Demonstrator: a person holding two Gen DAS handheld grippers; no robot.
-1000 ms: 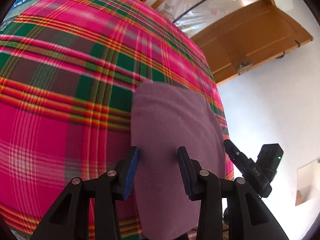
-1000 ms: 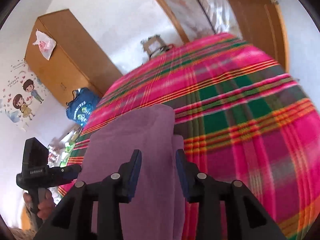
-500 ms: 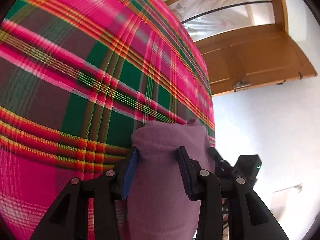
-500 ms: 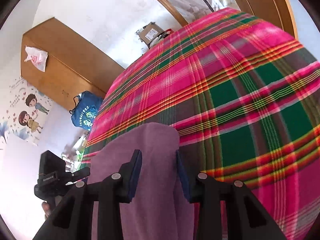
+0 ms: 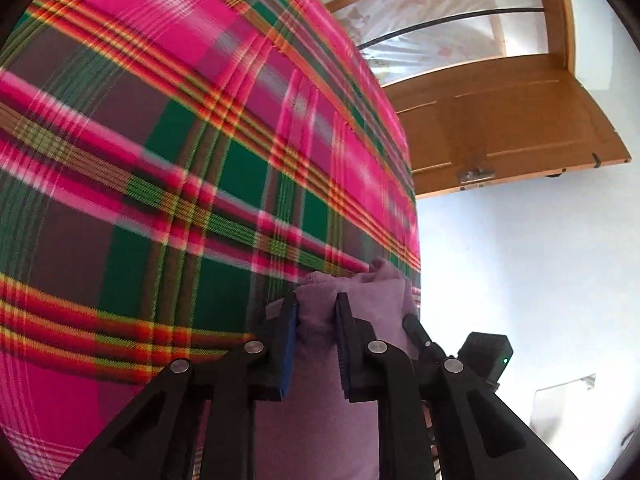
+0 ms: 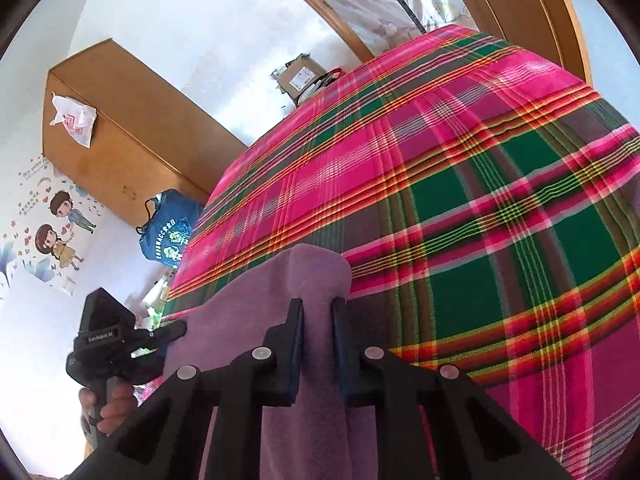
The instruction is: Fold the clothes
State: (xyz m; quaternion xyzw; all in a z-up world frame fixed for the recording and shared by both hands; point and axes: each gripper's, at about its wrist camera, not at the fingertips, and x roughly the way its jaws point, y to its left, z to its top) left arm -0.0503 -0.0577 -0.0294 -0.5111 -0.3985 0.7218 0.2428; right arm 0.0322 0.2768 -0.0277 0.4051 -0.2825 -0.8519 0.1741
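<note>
A folded purple garment (image 5: pixel 320 360) lies at the near edge of a bed with a pink, green and maroon plaid cover (image 5: pixel 160 160). My left gripper (image 5: pixel 317 308) is shut on the garment's edge, the cloth bunched between its pads. My right gripper (image 6: pixel 318 312) is shut on the same purple garment (image 6: pixel 312 276) at another corner. The right gripper's body shows in the left wrist view (image 5: pixel 460 356). The left gripper, in a hand, shows in the right wrist view (image 6: pixel 116 344).
The plaid cover (image 6: pixel 460 220) fills most of both views. A wooden door (image 5: pixel 500 128) stands open at the right. A wooden wardrobe (image 6: pixel 128 136), a blue bag (image 6: pixel 170 232) and a cardboard box (image 6: pixel 300 76) are beyond the bed.
Both grippers' jaws have closed onto the purple garment. The garment has drawn in and bunched at the fingertips, and both views have tilted closer over the bed.
</note>
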